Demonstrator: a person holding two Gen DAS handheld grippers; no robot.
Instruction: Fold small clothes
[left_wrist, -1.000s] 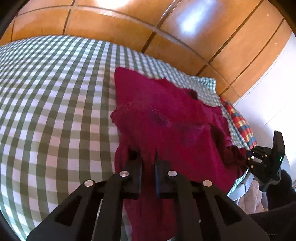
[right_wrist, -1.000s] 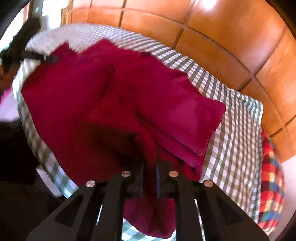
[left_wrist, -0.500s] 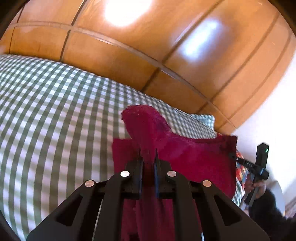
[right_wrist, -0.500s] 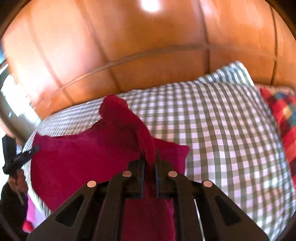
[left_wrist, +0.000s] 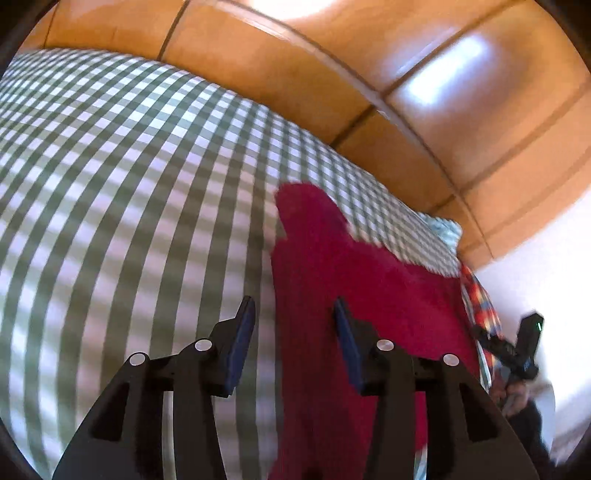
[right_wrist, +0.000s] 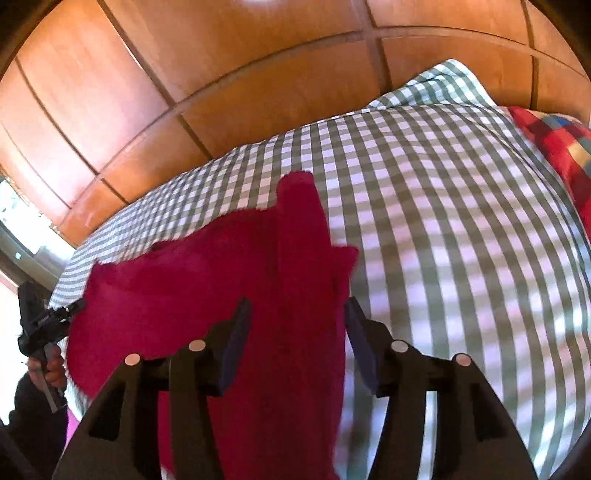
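Note:
A crimson red garment (left_wrist: 332, 273) lies folded on the green-and-white checked bed cover (left_wrist: 129, 192). In the left wrist view my left gripper (left_wrist: 293, 314) hovers over the garment's left edge. Its jaws are opening and the pads do not press on the cloth. In the right wrist view the garment (right_wrist: 221, 280) spreads to the left, with a narrow flap reaching towards the wood panels. My right gripper (right_wrist: 295, 314) is over its right edge. Its jaws are opening too; cloth lies below and between the fingers, free of the pads.
Glossy wooden panels (left_wrist: 369, 66) rise just behind the bed. A red multicoloured plaid cloth (right_wrist: 554, 147) lies at the bed's right end. A person's hand (right_wrist: 51, 365) shows at the left rim of the right wrist view. Bare checked cover extends on either side of the garment.
Both grippers, shut on the garment's corners and carrying them towards the wood panels, have let go and stand open. The cloth has dropped onto the bed.

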